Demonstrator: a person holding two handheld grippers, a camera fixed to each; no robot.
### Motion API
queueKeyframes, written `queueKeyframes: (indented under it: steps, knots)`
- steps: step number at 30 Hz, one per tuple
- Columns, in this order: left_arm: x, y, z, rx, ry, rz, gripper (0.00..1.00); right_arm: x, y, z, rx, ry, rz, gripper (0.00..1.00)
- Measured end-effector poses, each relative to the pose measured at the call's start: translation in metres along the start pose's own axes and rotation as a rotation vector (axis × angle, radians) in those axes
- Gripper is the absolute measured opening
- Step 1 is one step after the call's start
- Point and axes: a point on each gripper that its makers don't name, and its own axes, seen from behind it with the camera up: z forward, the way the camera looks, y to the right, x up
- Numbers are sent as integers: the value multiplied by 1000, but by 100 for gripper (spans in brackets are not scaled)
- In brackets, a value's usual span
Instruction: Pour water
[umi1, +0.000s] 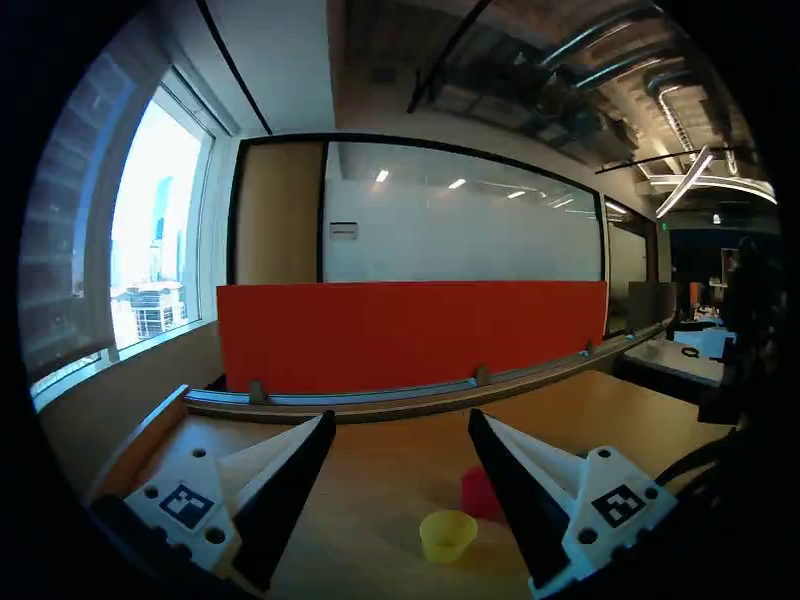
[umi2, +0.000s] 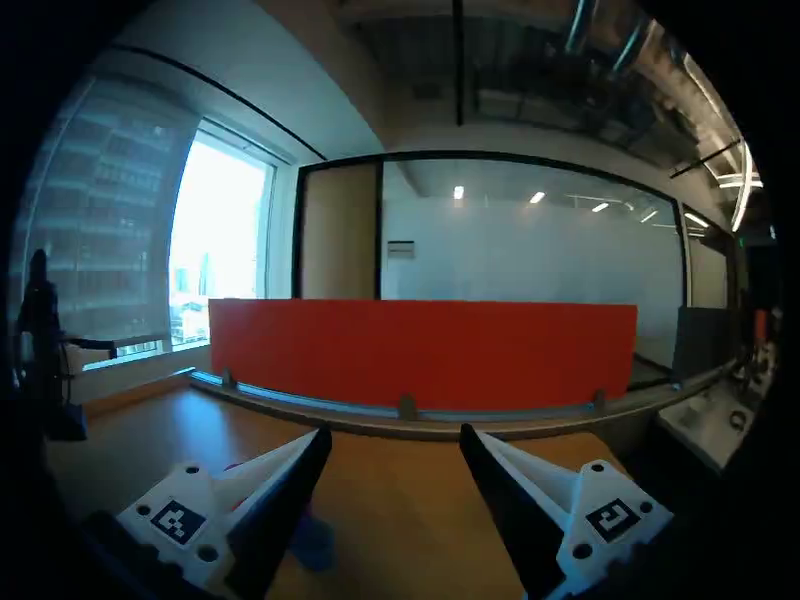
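The left gripper (umi1: 400, 415) has its jaws wide open, holding nothing. Between them, on the desk (umi1: 390, 485), sits a yellow cup (umi1: 447, 535). A red cup (umi1: 478, 492) is half hidden behind that gripper. The right gripper (umi2: 395, 431) has its jaws wide open and empty too. A blue thing (umi2: 314, 545) peeks from behind it, too blurry to name.
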Motion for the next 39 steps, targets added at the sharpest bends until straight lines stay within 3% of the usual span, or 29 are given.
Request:
queueKeyframes:
  steps: [8,14,17,20,26,32,39]
  knots:
    - [-1,33,5,-159,-5,3,99,10,-28,-2,164,-3,-20,99]
    - [-1,75,1,-328,-6,-18,99,17,-57,-10,322,-15,-11,99]
    - [0,88,0,-380,-7,-41,99,17,-64,-12,371,-24,-16,99]
    - [2,97,-1,-422,-3,-54,99,18,-67,-12,392,-26,-26,99]
    - [-4,112,-4,-484,-17,-17,99,8,-75,-10,434,-65,-58,99]
    - [-20,126,-7,-543,-52,30,99,-1,-74,-8,451,-113,-89,99]
    - [-43,143,-12,-619,-104,51,99,-9,-73,-12,468,-162,-110,99]
